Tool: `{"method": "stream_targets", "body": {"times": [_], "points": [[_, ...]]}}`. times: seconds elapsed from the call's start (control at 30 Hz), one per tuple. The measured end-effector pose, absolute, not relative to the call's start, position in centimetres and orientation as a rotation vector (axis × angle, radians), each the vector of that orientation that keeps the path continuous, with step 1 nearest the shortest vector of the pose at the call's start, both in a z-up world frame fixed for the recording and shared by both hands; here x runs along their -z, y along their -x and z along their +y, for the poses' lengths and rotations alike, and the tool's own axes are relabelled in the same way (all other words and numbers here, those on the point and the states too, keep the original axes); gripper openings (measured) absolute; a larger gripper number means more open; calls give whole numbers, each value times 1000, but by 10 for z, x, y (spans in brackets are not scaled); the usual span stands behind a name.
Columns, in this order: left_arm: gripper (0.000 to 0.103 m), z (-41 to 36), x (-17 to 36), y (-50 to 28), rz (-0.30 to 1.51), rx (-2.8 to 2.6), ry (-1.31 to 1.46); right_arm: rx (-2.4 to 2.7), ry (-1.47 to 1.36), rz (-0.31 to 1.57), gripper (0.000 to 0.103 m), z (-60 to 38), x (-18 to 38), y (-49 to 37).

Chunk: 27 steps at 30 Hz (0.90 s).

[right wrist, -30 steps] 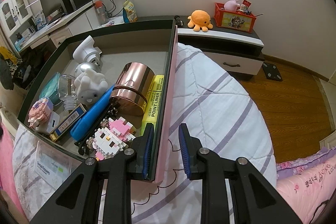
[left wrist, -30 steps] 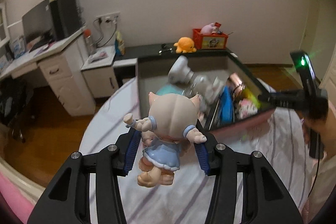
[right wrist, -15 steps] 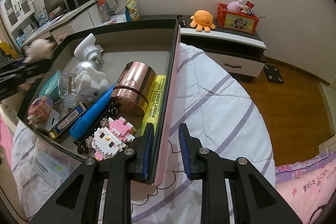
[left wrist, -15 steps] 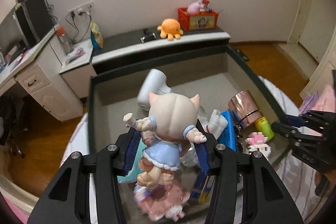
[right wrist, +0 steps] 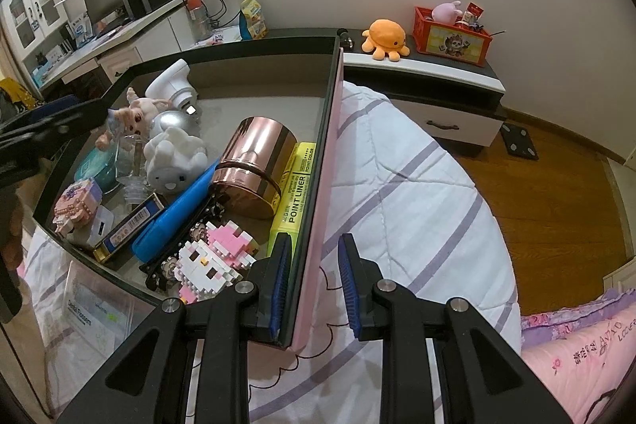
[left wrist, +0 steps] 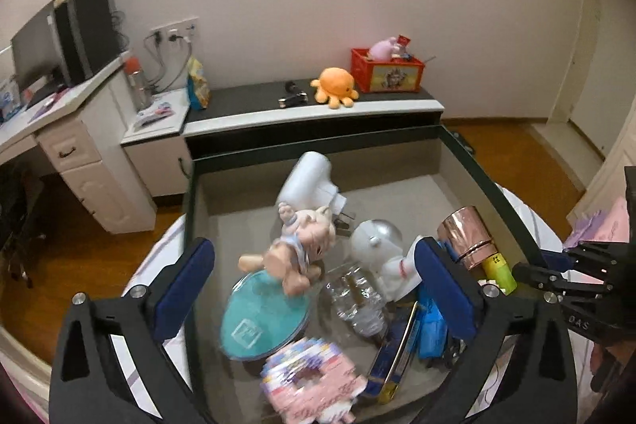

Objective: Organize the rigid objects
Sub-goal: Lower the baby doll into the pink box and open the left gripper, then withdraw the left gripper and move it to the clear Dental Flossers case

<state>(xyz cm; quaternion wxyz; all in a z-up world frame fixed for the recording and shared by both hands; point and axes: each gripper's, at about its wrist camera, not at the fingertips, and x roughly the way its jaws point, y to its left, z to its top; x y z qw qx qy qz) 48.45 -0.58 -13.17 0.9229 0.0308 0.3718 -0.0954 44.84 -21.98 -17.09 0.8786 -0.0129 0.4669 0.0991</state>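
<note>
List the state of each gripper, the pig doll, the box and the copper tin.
Left gripper: jaws just opened wide, empty.
Pink pig doll in blue dress: released, tumbled onto box contents.
Right gripper: astride box's pink wall.
Open-topped box: cluttered.
Copper cylindrical tin: lying tilted.

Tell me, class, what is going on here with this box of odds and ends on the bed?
A person is sorting small objects into a pink-sided storage box on the bed. The left gripper has just opened and released a pig-eared doll, which is tumbling onto a teal round case among the other things inside. The right gripper straddles the box's side wall, steadying it, though whether both fingers press on it is unclear.
</note>
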Motion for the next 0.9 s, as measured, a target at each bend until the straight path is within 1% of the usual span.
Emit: {"method": "stream_targets", "body": {"times": [0.17,0.3,0.4,0.6,0.9], "points": [[103,17,122,-447,715,138,-54,-203,31,978,25,-219,169,-447],[103,39,122,-418,696,57,-58,-201,36,981,25,-219,167,-446],[103,42,124,-395,687,18,-61,-201,36,982,25,-219,167,-446],[103,1,142,-357,710,106,-111,-208,27,982,25,-221,166,-446],[103,-52,171,-344,782,162,-134,-216,17,985,25,-220,167,-446]]}}
